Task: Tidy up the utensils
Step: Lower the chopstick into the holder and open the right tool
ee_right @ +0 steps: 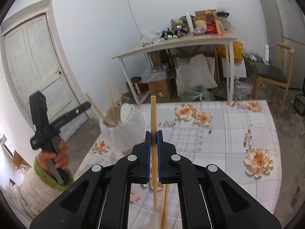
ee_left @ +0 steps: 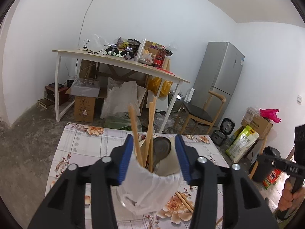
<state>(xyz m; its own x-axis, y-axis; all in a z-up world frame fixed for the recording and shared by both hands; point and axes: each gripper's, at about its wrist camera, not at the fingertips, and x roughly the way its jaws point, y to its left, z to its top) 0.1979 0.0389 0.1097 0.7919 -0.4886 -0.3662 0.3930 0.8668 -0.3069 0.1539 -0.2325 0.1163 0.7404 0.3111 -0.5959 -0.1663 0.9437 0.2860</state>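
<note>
While left tool [ee_left: 154,153] clasps cup [ee_left: 152,187], right tool [ee_right: 154,136] pinches chopstick [ee_right: 153,114], floral tablecloth [ee_right: 228,133].

We see a pale checked tablecloth [ee_right: 219,133] with peach flowers, tan wooden chopsticks [ee_left: 135,133], a white, perhaps plastic-wrapped holder [ee_left: 150,189], blue pads [ee_left: 125,158] on black grippers, and a green cuff [ee_right: 55,179].

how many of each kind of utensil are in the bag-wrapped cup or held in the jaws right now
chopsticks standing in the cup: 3
metal spoon in the cup: 1
chopstick held upright in the right gripper: 1
total: 5
</note>
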